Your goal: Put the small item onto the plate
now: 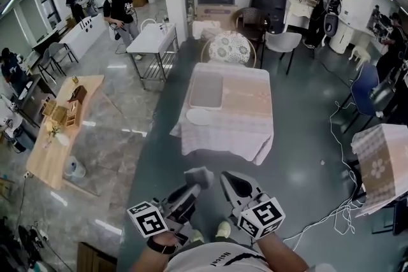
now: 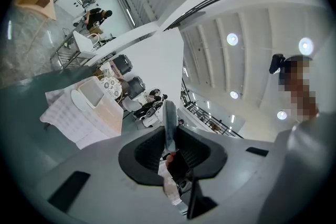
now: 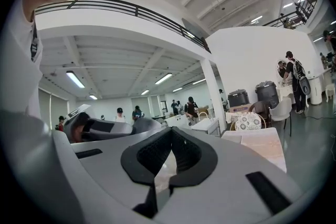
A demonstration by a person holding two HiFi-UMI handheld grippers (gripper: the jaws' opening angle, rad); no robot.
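Jaws of the left gripper (image 2: 169,132) pinch the small item (image 2: 169,114), pointing forward.

We see the plate (image 1: 198,116), white and oval, lying flat at the near left edge of the table (image 1: 245,105). The small item (image 2: 169,113), thin and grey, stands edge-up, pinched in the left gripper (image 2: 170,136), well short of that table.

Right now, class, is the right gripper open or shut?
Shut: the right gripper has its jaws meeting at the tips, with nothing between them.
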